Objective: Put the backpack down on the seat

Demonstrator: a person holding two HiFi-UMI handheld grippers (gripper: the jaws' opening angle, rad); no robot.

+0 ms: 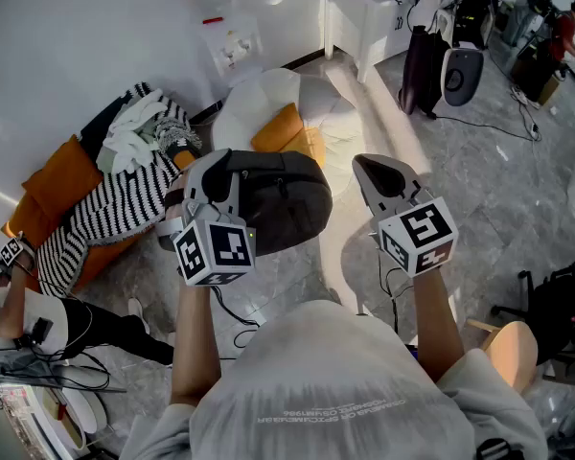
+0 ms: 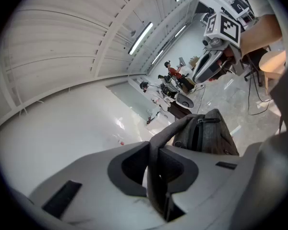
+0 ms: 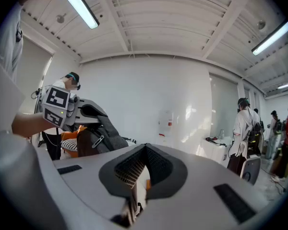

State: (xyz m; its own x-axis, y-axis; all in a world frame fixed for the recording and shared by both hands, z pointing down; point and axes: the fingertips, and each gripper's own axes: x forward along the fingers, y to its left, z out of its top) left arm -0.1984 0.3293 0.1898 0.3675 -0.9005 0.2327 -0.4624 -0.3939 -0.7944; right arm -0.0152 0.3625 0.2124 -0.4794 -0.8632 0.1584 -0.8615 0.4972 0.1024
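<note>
In the head view a dark grey backpack [image 1: 283, 199] hangs in the air in front of me. My left gripper [image 1: 218, 167] is shut on its top strap [image 2: 154, 176], and the bag [image 2: 209, 133] dangles just beyond the jaws in the left gripper view. My right gripper [image 1: 370, 165] is held level to the right of the bag, apart from it, shut with nothing between its jaws [image 3: 143, 150]. Beyond the bag lie an orange seat [image 1: 62, 185] piled with striped clothes [image 1: 125, 204] and a white beanbag [image 1: 268, 99] with an orange cushion [image 1: 287, 127].
A person [image 1: 38, 319] with another marker cube sits on the floor at lower left. A white table [image 1: 364, 8], a dark bag [image 1: 424, 65] and a white device [image 1: 462, 75] stand at the back right. Cables [image 1: 498, 127] cross the marble floor. A wooden stool [image 1: 513, 353] is at my right.
</note>
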